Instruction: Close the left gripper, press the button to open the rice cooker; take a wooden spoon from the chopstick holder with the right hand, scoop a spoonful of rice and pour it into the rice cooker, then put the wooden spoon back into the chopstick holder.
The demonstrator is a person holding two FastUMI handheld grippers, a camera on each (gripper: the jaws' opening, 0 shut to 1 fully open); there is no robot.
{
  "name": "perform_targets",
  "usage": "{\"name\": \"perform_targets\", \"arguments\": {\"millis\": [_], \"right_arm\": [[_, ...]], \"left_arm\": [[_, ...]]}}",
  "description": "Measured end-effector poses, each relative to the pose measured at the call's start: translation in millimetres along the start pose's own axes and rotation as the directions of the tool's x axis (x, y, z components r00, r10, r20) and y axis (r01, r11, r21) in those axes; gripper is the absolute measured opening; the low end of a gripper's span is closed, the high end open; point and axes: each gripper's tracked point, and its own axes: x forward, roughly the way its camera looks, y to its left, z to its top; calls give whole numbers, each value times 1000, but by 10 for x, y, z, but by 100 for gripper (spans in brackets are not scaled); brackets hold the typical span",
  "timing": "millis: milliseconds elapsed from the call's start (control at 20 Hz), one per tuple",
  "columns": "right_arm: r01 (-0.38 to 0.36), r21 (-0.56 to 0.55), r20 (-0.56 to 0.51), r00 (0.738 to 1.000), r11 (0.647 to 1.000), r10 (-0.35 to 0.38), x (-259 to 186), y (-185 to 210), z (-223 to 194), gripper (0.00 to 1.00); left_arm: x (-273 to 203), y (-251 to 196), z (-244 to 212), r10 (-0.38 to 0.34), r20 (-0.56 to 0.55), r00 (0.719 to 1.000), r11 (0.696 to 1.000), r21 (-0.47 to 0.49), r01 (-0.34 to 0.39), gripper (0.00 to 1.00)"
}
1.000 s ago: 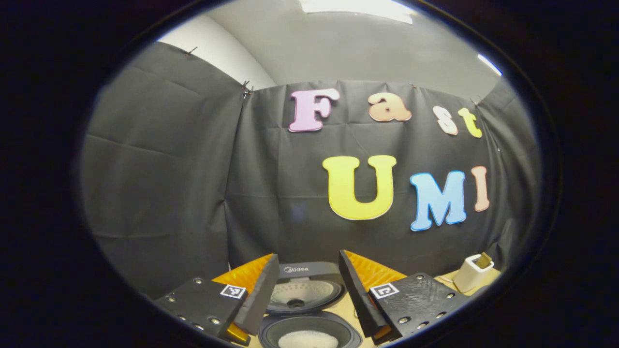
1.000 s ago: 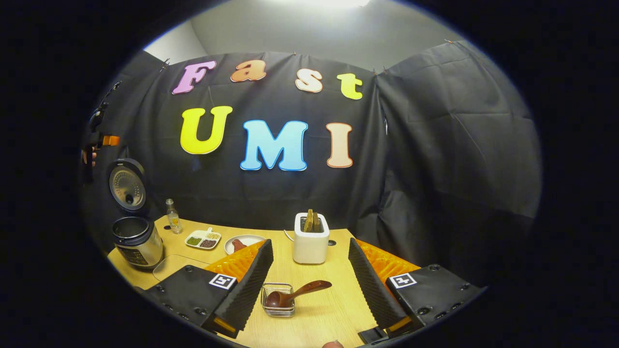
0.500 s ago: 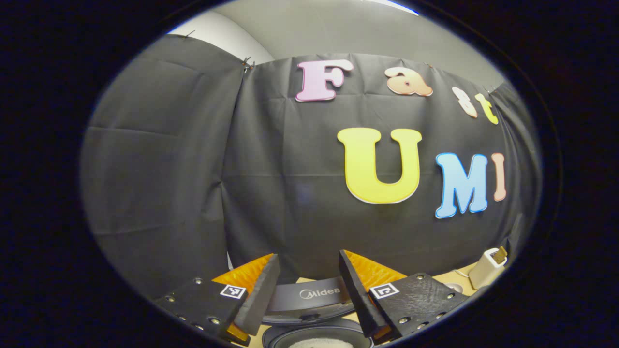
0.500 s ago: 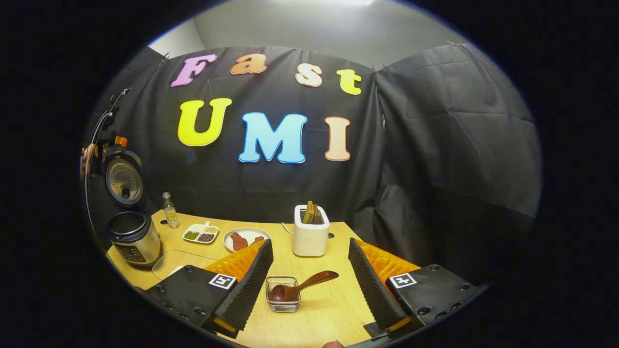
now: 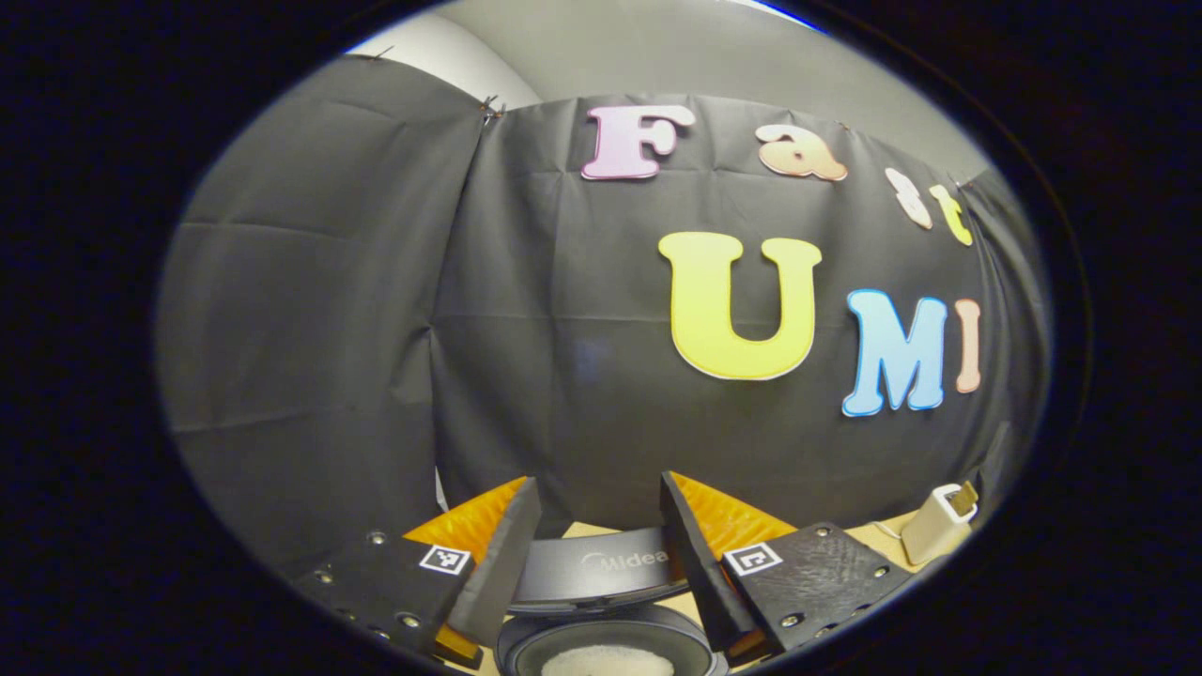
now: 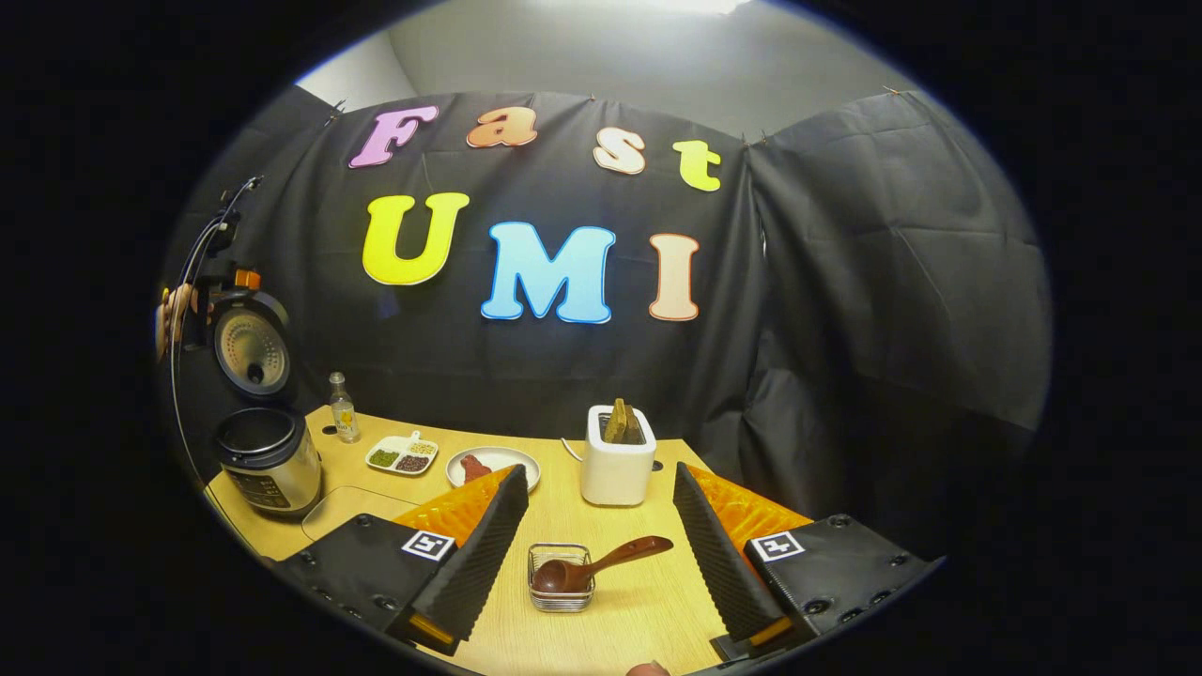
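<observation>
We judge the task all but finished: the wooden spoon (image 6: 601,566) lies with its bowl in the wire chopstick holder (image 6: 560,577), handle leaning out to the right, and the rice cooker (image 6: 270,458) stands at the table's far left with its lid (image 6: 250,349) up and white rice (image 5: 607,662) in the pot. Our right gripper (image 6: 601,545) is wide open, holding nothing, its fingers either side of the holder. Our left gripper (image 5: 599,540) is open too, empty, above the cooker. Nothing is left but to withdraw. The lid reads "Midea".
</observation>
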Motion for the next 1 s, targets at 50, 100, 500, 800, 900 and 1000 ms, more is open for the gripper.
{"name": "perform_targets", "arguments": {"millis": [50, 100, 500, 800, 900, 1000], "right_arm": [[-9, 3, 4, 1000, 1000, 9, 7, 2, 4, 99], [-20, 5, 8, 1000, 1000, 20, -4, -9, 12, 99], [-86, 4, 13, 996, 996, 86, -6, -140, 14, 99], [-121, -2, 8, 993, 993, 121, -54, -239, -38, 99], [-130, 0, 6, 991, 992, 130, -78, -256, -55, 99], [-136, -2, 6, 991, 991, 136, -99, -285, -68, 99]], "left_arm": [[-70, -35, -34, 3, -3, 1000, 1000, 9, -2, 81], [-146, -52, -66, 6, -4, 1000, 1000, 15, -6, 84], [-696, -209, -455, 12, -53, 999, 1000, 16, -11, 83], [-1021, -314, -812, 14, -93, 996, 1000, 16, -12, 81], [-1115, -345, -932, 13, -104, 994, 1000, 19, -11, 81], [-1198, -372, -1080, 14, -117, 993, 1000, 21, -12, 81]]}}
